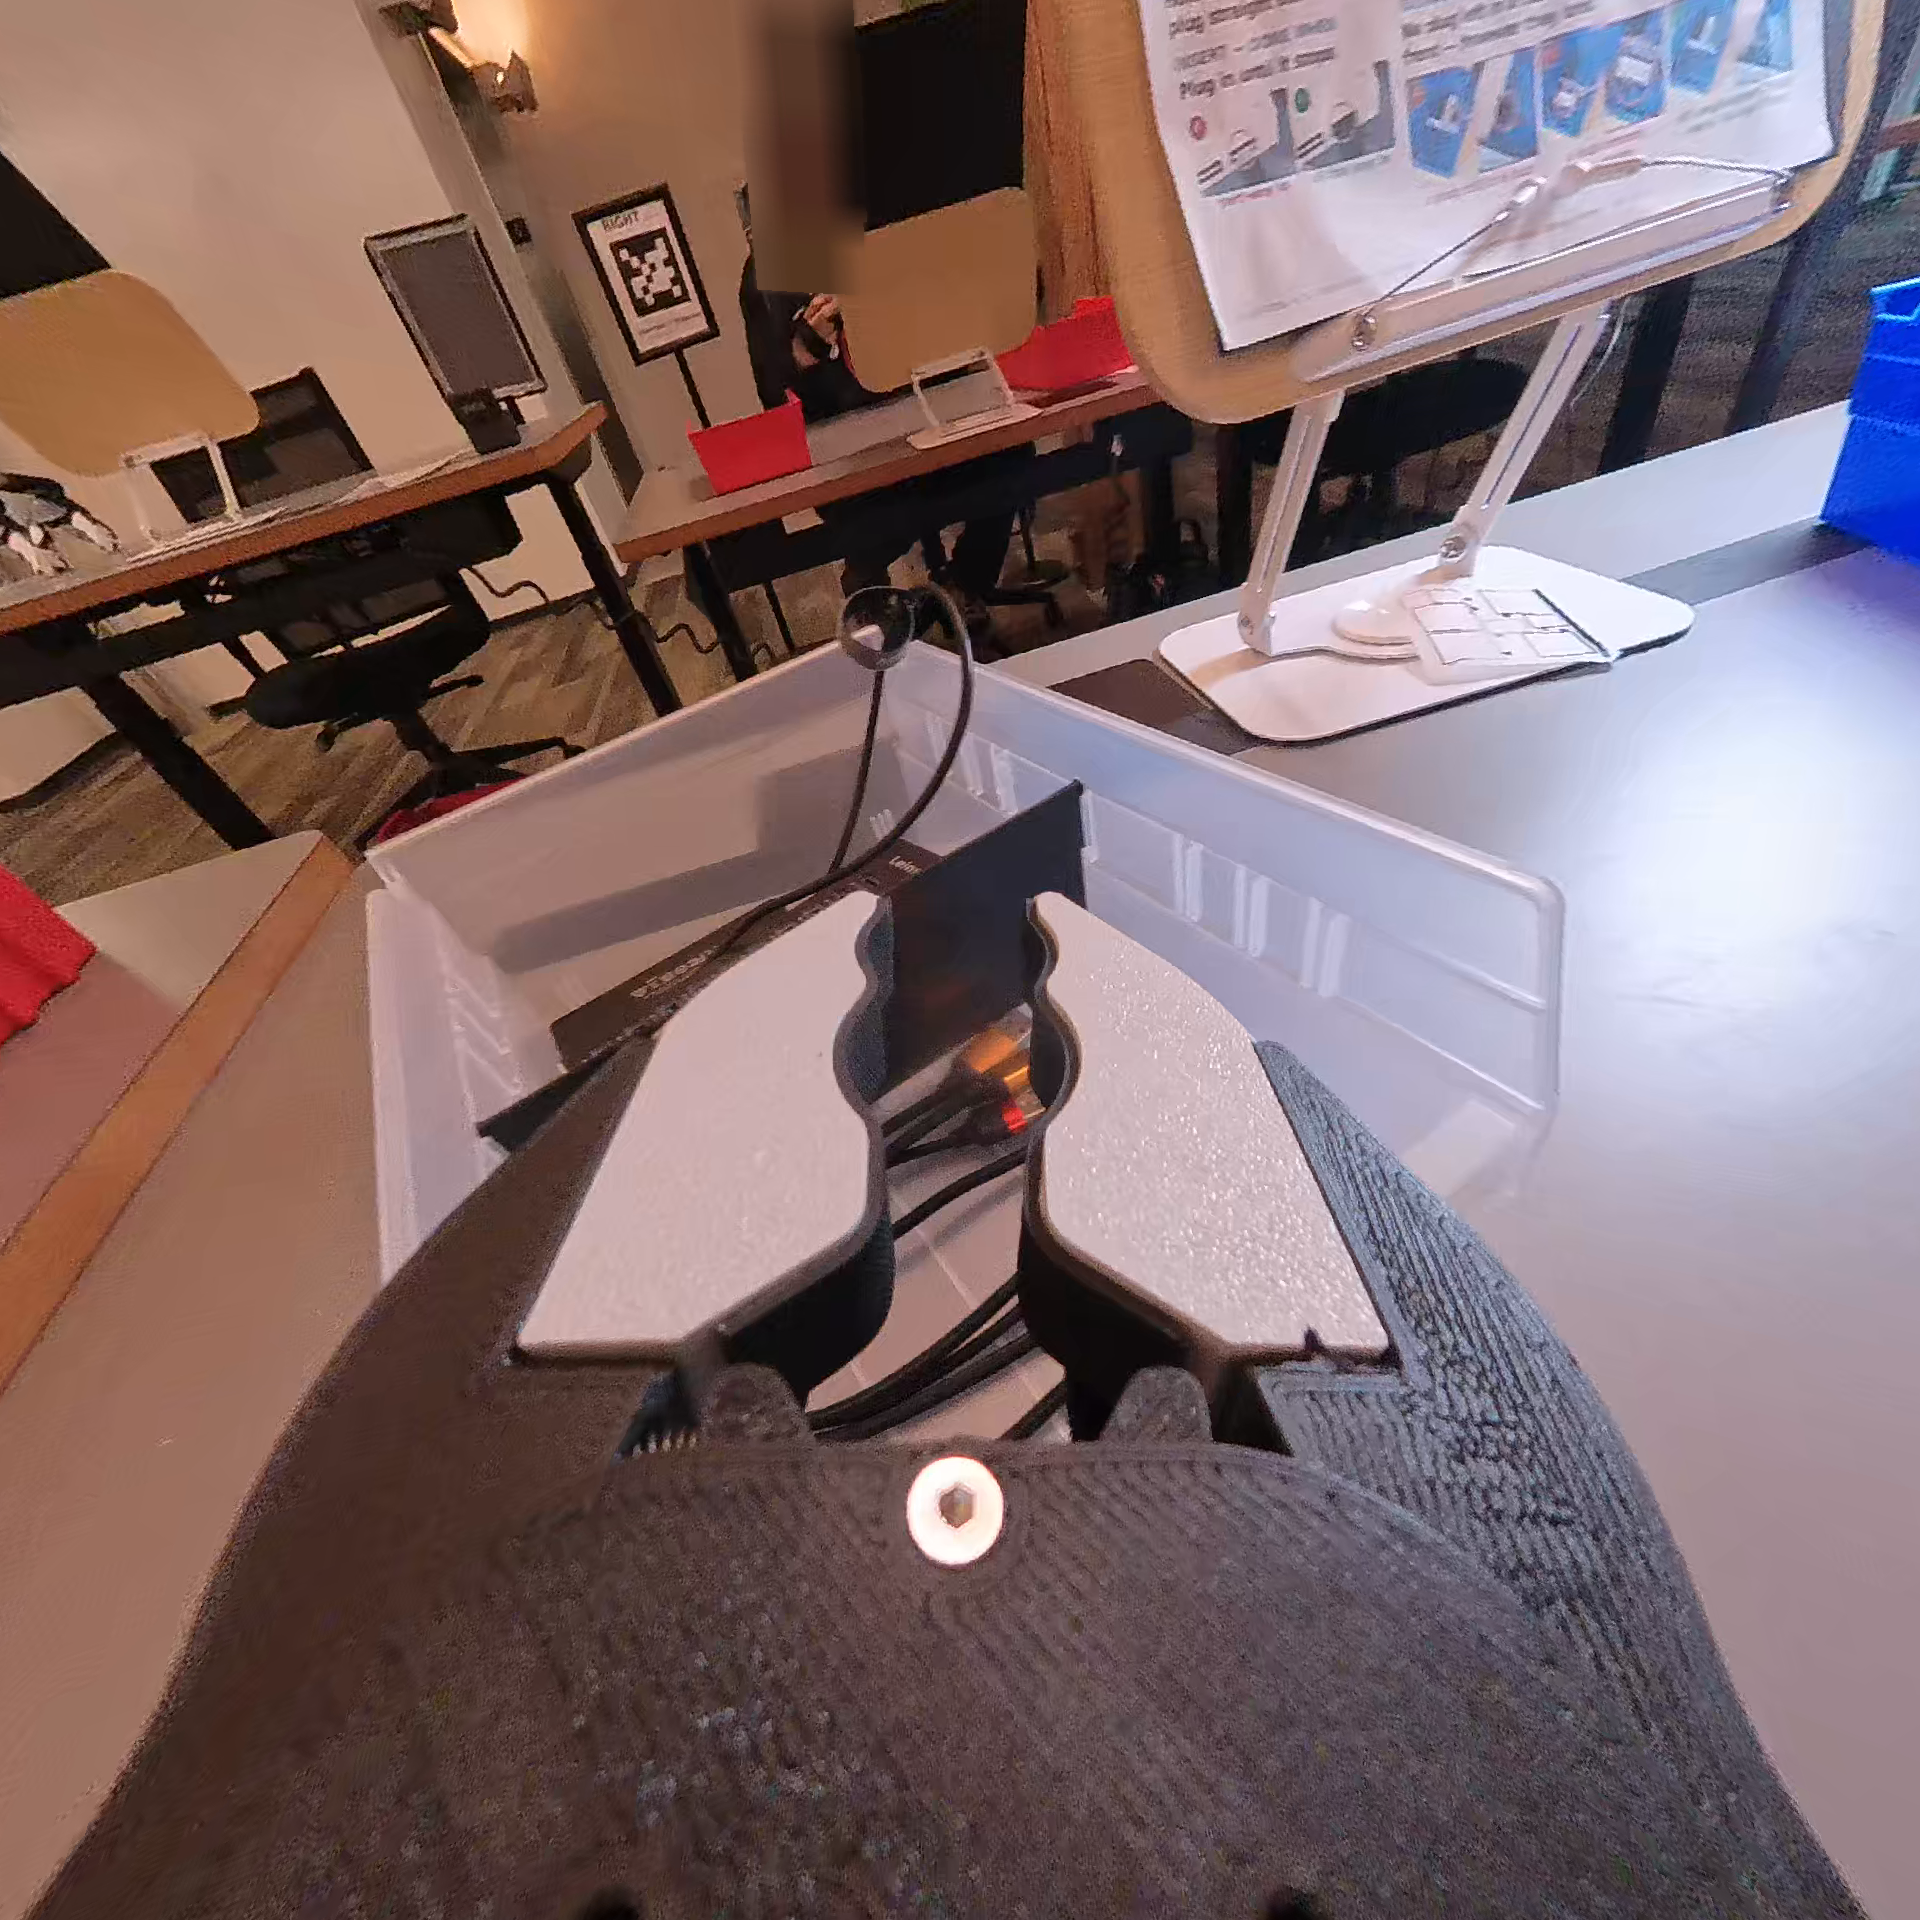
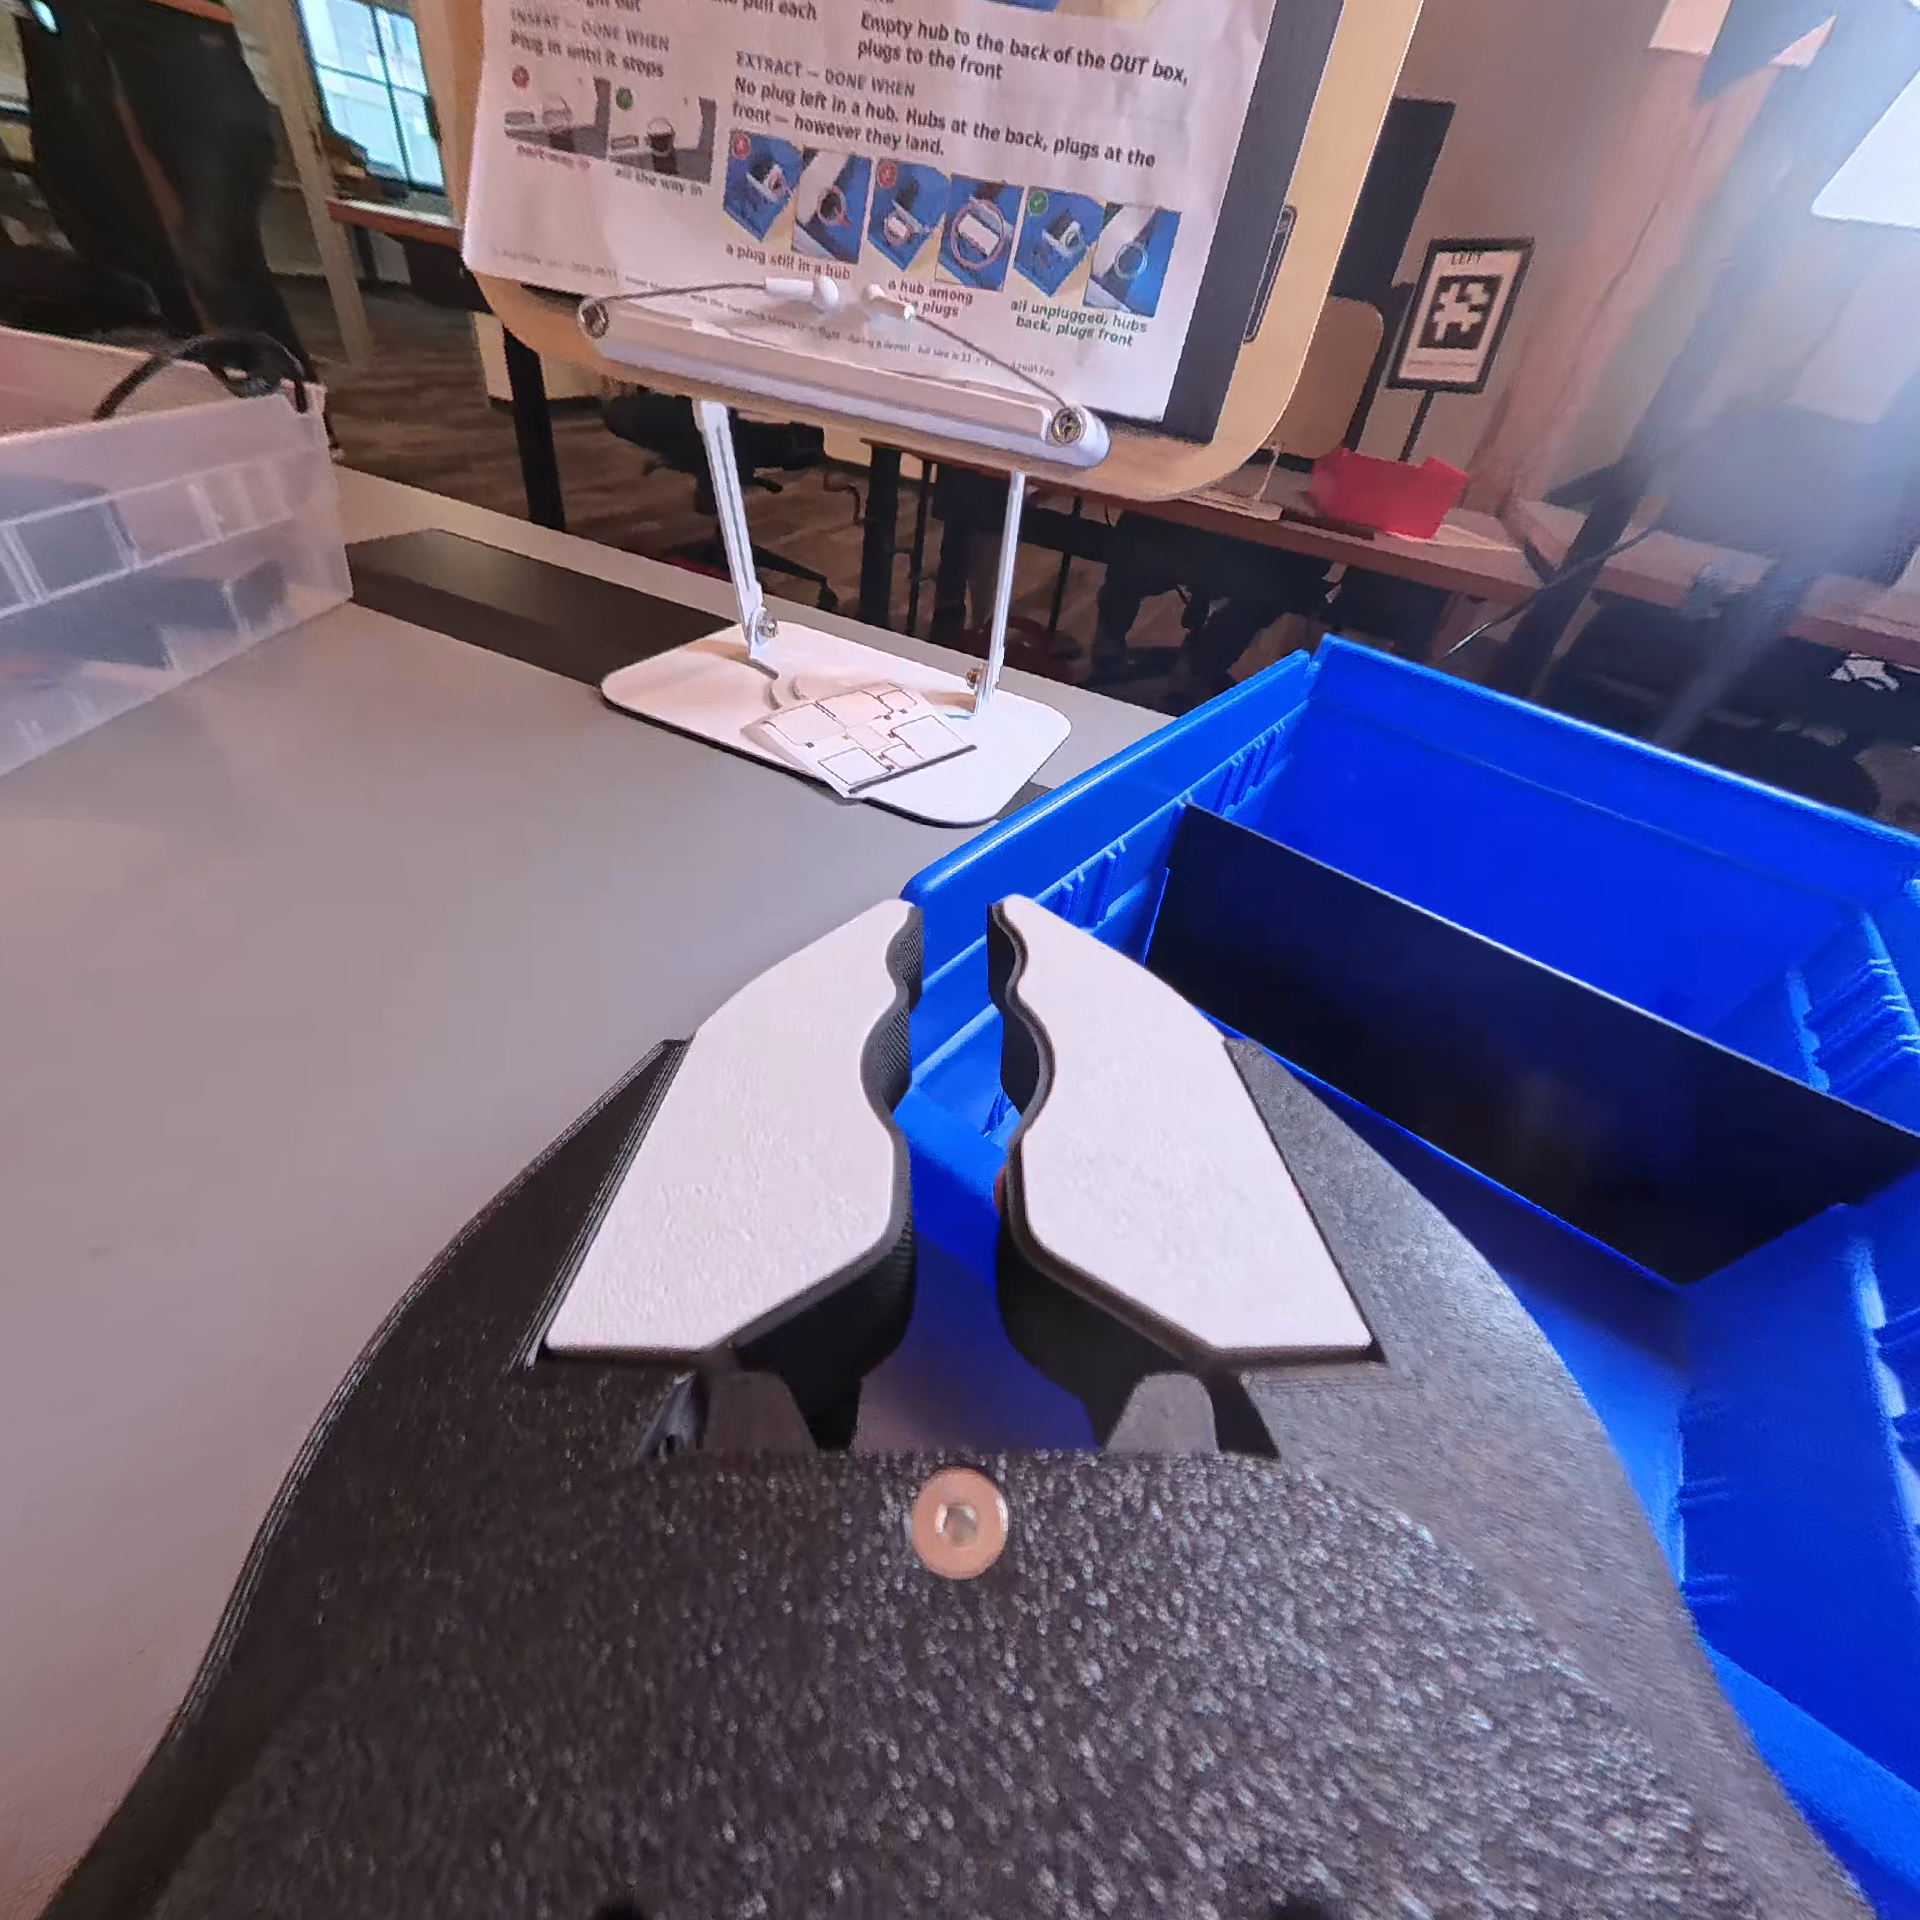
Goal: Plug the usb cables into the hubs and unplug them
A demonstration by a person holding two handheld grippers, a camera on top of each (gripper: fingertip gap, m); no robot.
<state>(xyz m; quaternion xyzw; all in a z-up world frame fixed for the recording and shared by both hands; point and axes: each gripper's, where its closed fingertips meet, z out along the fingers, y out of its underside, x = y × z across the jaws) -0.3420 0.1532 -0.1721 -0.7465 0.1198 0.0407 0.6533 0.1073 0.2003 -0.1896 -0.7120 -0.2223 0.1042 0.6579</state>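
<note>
Grey surface (image 2: pixel 312 935) carrying a stand-mounted printed instruction sheet (image 2: pixel 831 177). Left gripper (image 1: pixel 961 935) hovering, jaws spread, over clear bin (image 1: pixel 1299 914) holding black hub (image 1: pixel 665 997) with white lettering and usb cables (image 1: pixel 935 1143). Right gripper (image 2: pixel 954 940) sitting jaws apart, empty, over blue bin (image 2: pixel 1558 748).

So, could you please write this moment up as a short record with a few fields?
left gripper: open, empty, poised over the clear bin
clear bin contents: black cables, a black hub, a black divider
right gripper: open, empty, at the near-left corner of the blue bin
blue bin contents: only a black divider visible
between bins: instruction sheet on white stand
surface: grey table
</note>
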